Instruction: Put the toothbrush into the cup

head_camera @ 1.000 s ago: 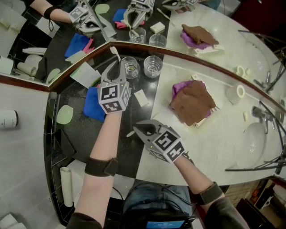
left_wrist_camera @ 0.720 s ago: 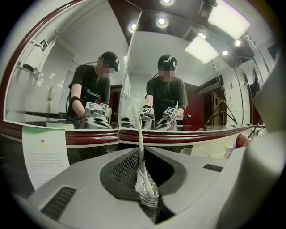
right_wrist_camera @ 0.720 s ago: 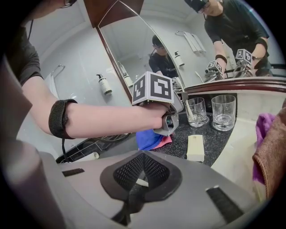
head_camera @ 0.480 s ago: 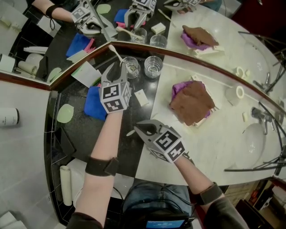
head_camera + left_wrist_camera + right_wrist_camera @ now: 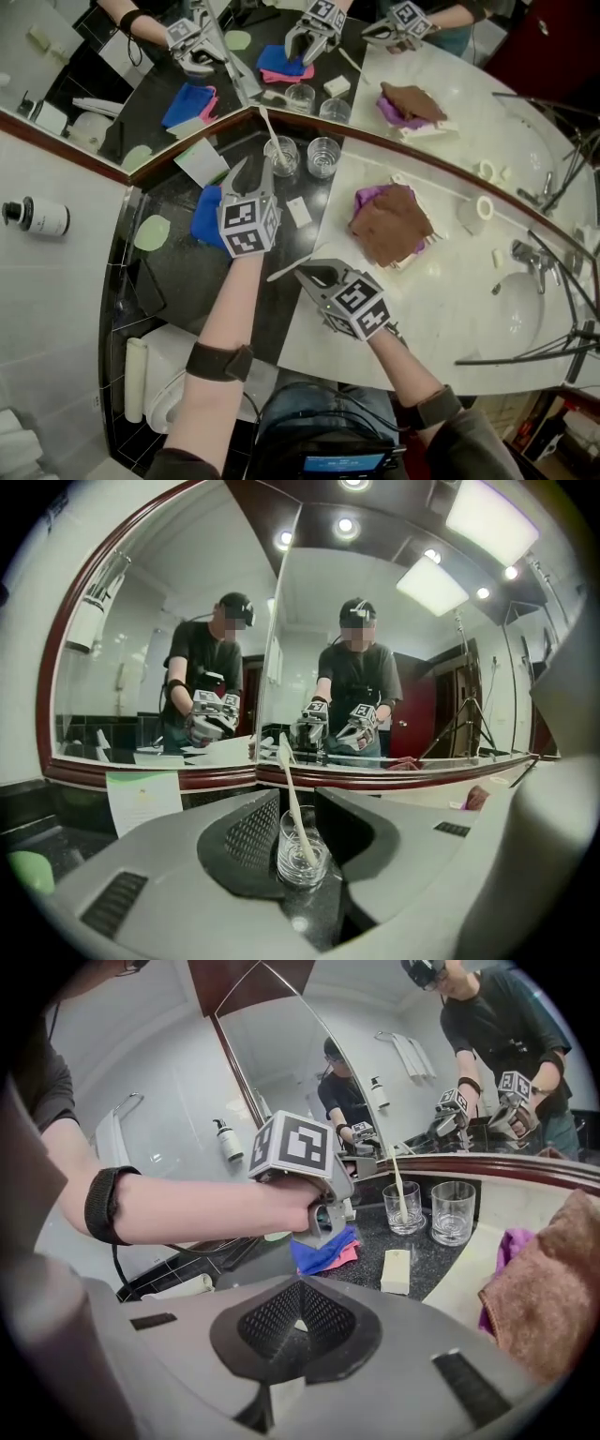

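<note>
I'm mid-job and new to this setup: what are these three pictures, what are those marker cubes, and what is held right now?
No robot here: a person holds a hand-held gripper in each hand; the marker cubes are part of them. The wide picture comes from a camera on the person's head, looking down at a bathroom counter; mirrors behind it repeat the scene. The other two come from cameras riding on each one. The left hand-held gripper has just been opening; its jaws stand apart, and the toothbrush leans in the glass cup ahead. The right hand-held gripper is shut on a thin white piece I cannot identify. Also there: a second glass, a blue cloth, a white bar, a brown towel.
</note>
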`<action>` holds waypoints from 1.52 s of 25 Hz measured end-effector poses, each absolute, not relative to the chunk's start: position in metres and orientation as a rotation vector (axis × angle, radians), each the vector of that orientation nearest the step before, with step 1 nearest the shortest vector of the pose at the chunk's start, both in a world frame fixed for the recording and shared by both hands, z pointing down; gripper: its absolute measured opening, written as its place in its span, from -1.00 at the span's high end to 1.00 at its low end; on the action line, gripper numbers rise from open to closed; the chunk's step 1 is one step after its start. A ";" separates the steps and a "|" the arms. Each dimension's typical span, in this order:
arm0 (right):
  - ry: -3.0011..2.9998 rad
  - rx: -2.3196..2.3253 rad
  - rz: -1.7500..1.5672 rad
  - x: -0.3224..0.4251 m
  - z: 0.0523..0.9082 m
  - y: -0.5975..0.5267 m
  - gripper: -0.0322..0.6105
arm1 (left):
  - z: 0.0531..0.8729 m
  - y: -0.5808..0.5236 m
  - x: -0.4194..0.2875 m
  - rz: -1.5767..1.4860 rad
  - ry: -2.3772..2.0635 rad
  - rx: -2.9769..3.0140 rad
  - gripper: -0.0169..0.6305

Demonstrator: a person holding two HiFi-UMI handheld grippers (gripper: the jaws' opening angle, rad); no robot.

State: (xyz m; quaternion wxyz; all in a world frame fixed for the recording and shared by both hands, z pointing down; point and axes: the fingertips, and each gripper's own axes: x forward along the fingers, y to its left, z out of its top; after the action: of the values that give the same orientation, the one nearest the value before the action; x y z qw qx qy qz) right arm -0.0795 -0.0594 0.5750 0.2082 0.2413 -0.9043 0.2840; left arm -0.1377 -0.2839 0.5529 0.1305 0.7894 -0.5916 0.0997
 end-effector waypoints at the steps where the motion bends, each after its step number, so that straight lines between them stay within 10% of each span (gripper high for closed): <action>1: -2.516 0.674 0.786 -0.075 0.569 -0.056 0.88 | 0.545 -0.274 -0.138 0.292 -1.714 2.290 0.61; 9: -2.537 0.703 0.714 -0.037 0.533 -0.029 0.88 | 0.489 -0.184 -0.132 0.346 -1.679 2.302 0.95; 38: -2.457 1.214 0.672 0.154 0.488 0.023 0.88 | 0.479 0.002 -0.086 0.455 -1.495 2.265 0.95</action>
State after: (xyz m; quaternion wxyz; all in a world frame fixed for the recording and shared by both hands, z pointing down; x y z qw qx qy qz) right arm 0.1543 0.0229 0.4884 0.1591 0.4247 -0.8596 0.2352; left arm -0.0859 0.0023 0.4787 0.1937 0.8076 -0.5329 0.1622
